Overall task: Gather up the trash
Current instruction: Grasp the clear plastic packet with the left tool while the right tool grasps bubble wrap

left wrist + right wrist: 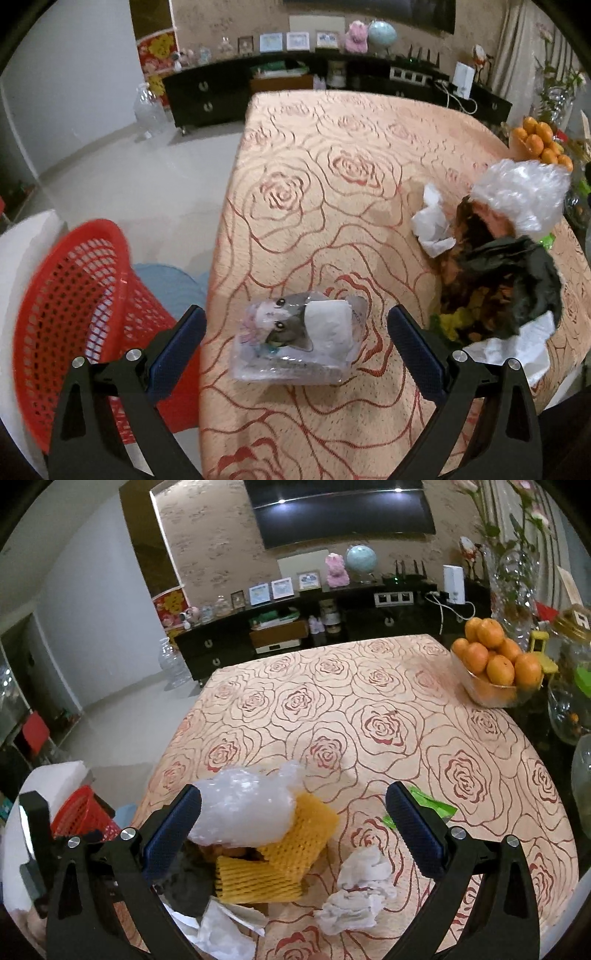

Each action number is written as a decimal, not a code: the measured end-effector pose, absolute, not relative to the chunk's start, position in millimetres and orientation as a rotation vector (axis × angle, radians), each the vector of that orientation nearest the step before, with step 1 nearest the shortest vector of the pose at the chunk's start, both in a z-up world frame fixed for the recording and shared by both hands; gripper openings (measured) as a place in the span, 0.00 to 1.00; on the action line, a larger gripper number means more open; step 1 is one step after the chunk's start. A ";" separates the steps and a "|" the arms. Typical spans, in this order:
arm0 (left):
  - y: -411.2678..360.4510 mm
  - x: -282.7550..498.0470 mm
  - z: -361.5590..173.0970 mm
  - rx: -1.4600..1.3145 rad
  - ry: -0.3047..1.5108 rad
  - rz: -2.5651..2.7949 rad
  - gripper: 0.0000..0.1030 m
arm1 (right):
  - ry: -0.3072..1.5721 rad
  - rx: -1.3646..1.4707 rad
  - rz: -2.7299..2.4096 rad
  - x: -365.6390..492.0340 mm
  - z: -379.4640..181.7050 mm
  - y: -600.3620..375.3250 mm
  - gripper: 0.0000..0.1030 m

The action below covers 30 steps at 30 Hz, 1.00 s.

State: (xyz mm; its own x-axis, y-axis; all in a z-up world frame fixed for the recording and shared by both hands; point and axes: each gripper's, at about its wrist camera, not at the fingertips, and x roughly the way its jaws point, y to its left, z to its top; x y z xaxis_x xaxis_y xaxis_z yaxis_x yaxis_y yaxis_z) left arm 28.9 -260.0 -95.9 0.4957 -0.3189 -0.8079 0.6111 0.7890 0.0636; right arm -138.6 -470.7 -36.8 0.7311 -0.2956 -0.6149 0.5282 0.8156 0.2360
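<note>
Between the spread fingers of the left gripper lies a clear cat-print packet (white label up), while the right gripper, also wide open, frames crumpled tissue.

I am counting two yellow foam nets lying between my right gripper's spread fingers, one clear plastic wad sitting on them, and two crumpled tissues just right of them. One tissue pack is lying between my left gripper's fingers, one red basket standing to its left.
</note>
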 end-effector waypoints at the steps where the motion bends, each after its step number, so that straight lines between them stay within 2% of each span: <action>1: -262.9 29.3 -98.5 0.382 0.879 -0.575 0.92 | 0.597 0.418 -0.469 -137.5 -38.0 -472.2 0.94; 4: -268.4 30.4 -103.6 0.384 0.889 -0.601 0.89 | 0.614 0.426 -0.475 -135.5 -45.3 -476.2 0.94; 6: -270.6 33.0 -109.8 0.377 0.913 -0.609 0.79 | 0.627 0.438 -0.479 -134.9 -50.0 -479.6 0.94; 7: -271.3 34.4 -113.4 0.379 0.929 -0.609 0.71 | 0.627 0.440 -0.480 -134.7 -50.2 -480.6 0.94; 14: -270.7 39.0 -114.8 0.355 0.926 -0.624 0.53 | 0.639 0.442 -0.489 -134.3 -54.6 -484.6 0.94; 20: -262.3 33.3 -107.4 0.314 0.919 -0.663 0.45 | 0.637 0.442 -0.488 -134.2 -55.0 -485.0 0.94; 30: -242.5 24.0 -83.9 0.209 0.851 -0.698 0.43 | 0.609 0.434 -0.413 -125.8 -50.0 -473.7 0.94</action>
State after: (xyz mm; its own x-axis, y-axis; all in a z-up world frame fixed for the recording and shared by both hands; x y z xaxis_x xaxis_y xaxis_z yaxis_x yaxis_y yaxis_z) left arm 24.0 -242.5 -83.9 0.4546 -0.4810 -0.7496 0.6413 0.7609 -0.0994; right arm -125.8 -473.7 -50.0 0.7454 -0.2399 -0.6219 0.4886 0.8313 0.2650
